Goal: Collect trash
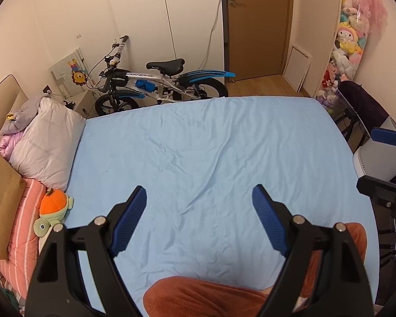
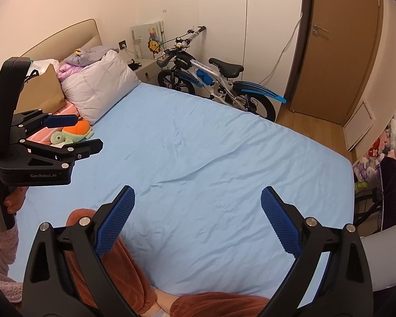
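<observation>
Left gripper (image 1: 199,219) and right gripper (image 2: 198,220): fingers spread wide, holding nothing, low centre of frame above blue bed sheet (image 1: 211,145). Turtle plush (image 1: 54,211) lower left.

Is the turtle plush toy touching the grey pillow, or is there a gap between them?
Touching. In the left wrist view the turtle plush has its orange shell pressed against the lower corner of the grey pillow, with no sheet showing between them.

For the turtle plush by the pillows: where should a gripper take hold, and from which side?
Grip the orange shell of the turtle plush, probably across its rounded hump from above. It lies flat on the striped blanket with its green head toward the bed's near edge; the left gripper, jaws open, is nearer than the right gripper.
</observation>
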Tool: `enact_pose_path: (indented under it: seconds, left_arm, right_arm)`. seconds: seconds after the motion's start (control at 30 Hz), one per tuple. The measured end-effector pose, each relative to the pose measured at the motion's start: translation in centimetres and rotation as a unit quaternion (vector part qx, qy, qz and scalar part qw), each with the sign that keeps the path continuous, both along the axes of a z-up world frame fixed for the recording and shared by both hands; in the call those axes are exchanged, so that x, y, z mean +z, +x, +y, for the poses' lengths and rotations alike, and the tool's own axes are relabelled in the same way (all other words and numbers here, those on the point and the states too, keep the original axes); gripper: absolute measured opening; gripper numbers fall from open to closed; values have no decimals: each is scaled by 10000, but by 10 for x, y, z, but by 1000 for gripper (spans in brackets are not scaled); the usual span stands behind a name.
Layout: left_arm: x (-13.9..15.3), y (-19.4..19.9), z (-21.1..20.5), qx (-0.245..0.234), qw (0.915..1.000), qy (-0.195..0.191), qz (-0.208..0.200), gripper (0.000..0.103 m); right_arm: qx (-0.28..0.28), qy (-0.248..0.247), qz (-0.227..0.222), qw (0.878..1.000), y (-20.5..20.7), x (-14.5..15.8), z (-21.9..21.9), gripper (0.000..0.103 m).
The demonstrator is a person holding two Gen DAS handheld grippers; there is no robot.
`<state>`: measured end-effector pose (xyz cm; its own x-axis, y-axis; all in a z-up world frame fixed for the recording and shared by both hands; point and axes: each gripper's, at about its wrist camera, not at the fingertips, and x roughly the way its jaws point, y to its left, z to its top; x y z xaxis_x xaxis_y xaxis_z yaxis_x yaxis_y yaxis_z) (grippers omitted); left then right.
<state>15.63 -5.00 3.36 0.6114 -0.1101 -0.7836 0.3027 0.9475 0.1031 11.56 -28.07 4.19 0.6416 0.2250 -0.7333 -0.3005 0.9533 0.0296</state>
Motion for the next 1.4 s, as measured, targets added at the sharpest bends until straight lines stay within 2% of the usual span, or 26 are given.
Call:
enact_pose_path:
  seconds: [0.37,1.4]
  left_arm:
    - [28,11,-15,3,9995,-25,-303,82]
    - [32,18,-26,-45,9994,23,-330,82]
  right_arm:
    - [-218,94,-128,9996,25,15,-15,93]
    - [-340,176,-214,9990,30,22,-22,93]
